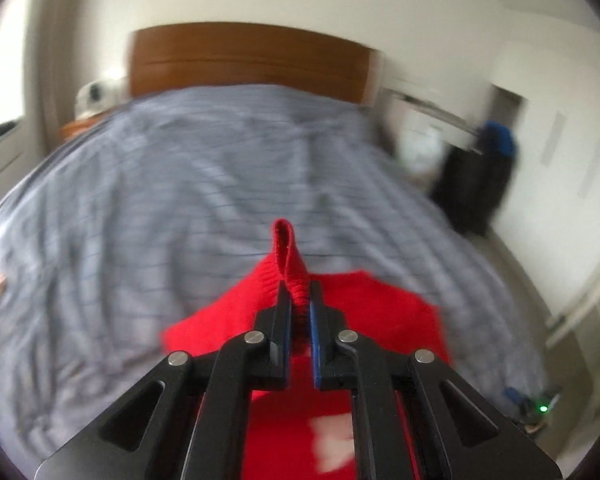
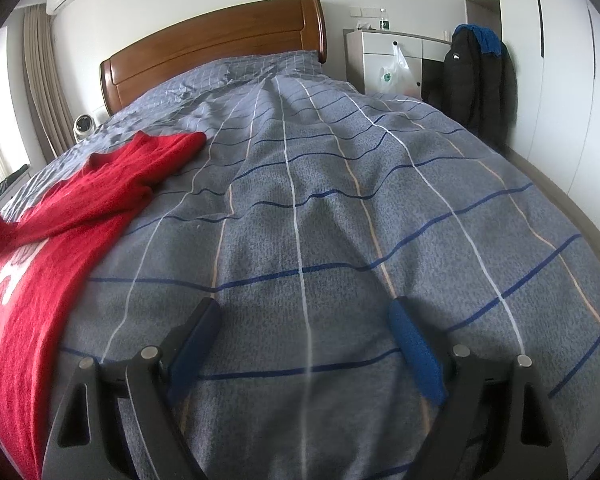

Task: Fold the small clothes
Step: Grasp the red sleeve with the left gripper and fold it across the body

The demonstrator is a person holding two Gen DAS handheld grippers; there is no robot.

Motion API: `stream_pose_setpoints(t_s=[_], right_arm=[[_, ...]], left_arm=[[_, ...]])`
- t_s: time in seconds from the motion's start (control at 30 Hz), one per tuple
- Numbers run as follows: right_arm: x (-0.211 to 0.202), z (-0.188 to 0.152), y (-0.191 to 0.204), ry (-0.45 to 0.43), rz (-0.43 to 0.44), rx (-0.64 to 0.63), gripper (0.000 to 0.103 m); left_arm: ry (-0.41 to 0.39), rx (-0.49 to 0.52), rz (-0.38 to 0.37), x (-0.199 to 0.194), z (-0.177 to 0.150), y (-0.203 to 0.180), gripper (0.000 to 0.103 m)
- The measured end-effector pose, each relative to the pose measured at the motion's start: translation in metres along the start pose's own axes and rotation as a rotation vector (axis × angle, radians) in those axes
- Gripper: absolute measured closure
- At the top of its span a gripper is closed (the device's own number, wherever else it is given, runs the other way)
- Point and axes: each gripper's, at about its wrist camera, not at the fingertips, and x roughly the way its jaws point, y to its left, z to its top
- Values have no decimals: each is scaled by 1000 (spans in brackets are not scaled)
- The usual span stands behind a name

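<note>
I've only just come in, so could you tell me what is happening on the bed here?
A person is folding a red sweater on the bed's grey checked duvet. The left gripper is shut on a bunched edge of it. The right gripper hangs open over bare duvet, holding nothing.

Both wrist cameras look forward and downward along their fingers, up the grey checked duvet [image 2: 340, 208] toward the brown wooden headboard [image 1: 252, 60]. The left view sits close above the red knitted sweater [image 1: 380, 304]; both views share bed, headboard and sweater.
</note>
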Motion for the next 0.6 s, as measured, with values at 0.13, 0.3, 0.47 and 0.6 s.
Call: stream_pose_setpoints(t_s=[0.13,0.3,0.47,0.6], right_arm=[[0,0,0,-1,0,0,17],[0,-1,1,-2,0,0,17],[-2,-3,2,-7,1,-2,17],[-2,-3,2,-13,0,-3,17]], left_arm=[[90,154,-64,53,-31,-85,52],[219,204,-38,79,-119,-94,25],[225,233,75,54,-171,-23,25],[254,188,210,58,-177,51,28]])
